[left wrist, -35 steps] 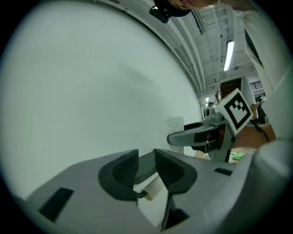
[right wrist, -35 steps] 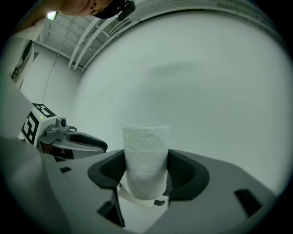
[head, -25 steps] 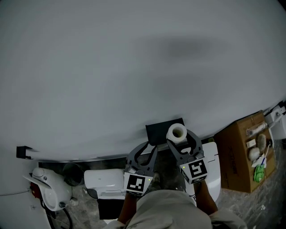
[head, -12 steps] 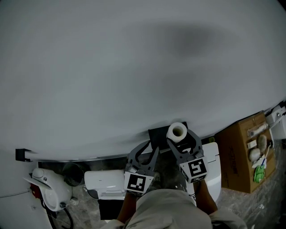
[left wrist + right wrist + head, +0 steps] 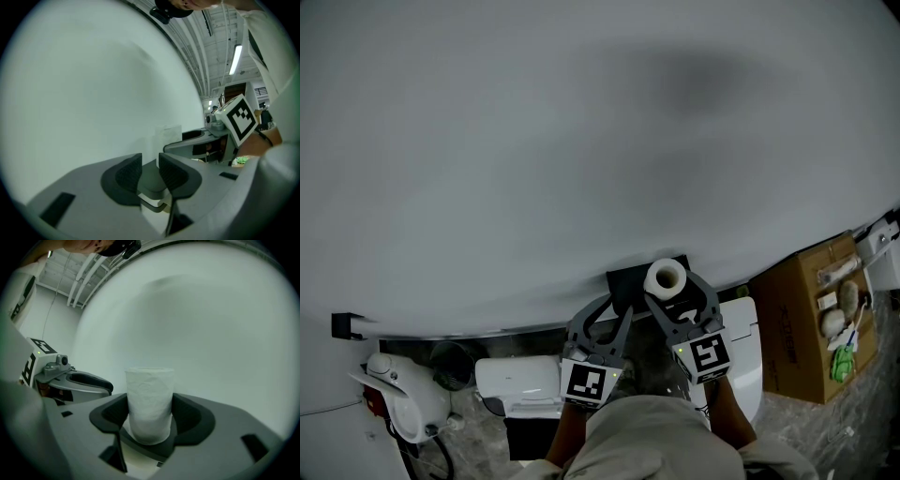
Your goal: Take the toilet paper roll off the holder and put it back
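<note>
Head view | one toilet paper roll (image 5: 665, 277) | right tongs (image 5: 668, 291) grip it | left tongs (image 5: 616, 311) narrow gap

Left gripper (image 5: 150, 171) ajar, right gripper (image 5: 150, 414) clamped

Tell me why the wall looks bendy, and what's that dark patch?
Head view: the wide lens bends the wall along its bottom edge; the dark patch looks like a soft shadow. Both gripper views: round fisheye pictures with black corners; the toilet paper roll is evenly lit, no glare.
</note>
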`<move>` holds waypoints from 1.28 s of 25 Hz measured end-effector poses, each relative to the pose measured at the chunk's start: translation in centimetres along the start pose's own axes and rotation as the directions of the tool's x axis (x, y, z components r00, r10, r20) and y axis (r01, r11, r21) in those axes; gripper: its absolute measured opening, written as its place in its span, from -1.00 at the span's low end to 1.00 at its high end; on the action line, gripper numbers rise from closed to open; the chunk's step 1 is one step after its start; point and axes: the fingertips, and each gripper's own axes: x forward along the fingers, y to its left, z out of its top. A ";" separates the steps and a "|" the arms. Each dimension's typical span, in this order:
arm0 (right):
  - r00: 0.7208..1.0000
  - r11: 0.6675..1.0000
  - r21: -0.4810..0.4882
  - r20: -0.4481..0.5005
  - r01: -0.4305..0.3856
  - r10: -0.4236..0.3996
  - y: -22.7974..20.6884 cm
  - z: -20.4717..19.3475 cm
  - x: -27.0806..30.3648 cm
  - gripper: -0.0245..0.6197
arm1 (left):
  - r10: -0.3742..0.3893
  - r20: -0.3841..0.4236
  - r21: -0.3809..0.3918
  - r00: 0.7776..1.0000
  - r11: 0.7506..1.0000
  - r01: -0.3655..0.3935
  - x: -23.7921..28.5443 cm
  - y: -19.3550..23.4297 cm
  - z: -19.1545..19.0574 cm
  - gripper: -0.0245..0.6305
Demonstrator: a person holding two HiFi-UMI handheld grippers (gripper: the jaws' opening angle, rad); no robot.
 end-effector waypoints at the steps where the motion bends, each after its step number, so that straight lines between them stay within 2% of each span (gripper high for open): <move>1: 1.000 1.000 -0.001 -0.005 -0.002 0.002 0.0 -0.1 0.0 -0.03 | 0.001 -0.003 -0.006 1.000 1.000 -0.001 -0.1 -0.1 0.0 -0.59; 4: 1.000 1.000 -0.001 -0.021 0.000 0.000 0.0 -0.4 -0.1 0.05 | 0.010 -0.001 -0.008 1.000 1.000 -0.010 -0.4 -0.3 0.1 -0.59; 8: 1.000 1.000 0.000 -0.015 0.005 -0.005 -0.2 -0.2 -0.6 0.05 | 0.031 0.024 0.018 0.999 0.999 -0.031 -0.8 -0.1 1.0 -0.59; 11: 1.000 1.000 -0.002 -0.003 0.009 -0.009 -0.4 0.3 -1.3 0.05 | 0.038 0.008 0.004 0.999 0.999 -0.038 -1.2 -0.5 0.9 -0.59; 18: 0.999 1.000 -0.008 0.036 0.004 -0.004 -0.4 1.3 -3.4 0.04 | 0.070 0.057 0.042 0.996 0.996 -0.072 -1.9 -1.2 2.7 -0.59; 26: 0.997 1.000 -0.018 0.081 -0.018 0.019 0.0 2.3 -6.6 -0.03 | 0.083 0.035 0.043 0.996 0.995 -0.085 -2.9 -3.4 3.1 -0.59; 32: 0.997 0.999 -0.033 0.069 -0.040 0.042 0.8 1.5 -9.1 -0.10 | 0.099 0.023 0.049 0.995 0.994 -0.100 -4.0 -5.5 3.3 -0.59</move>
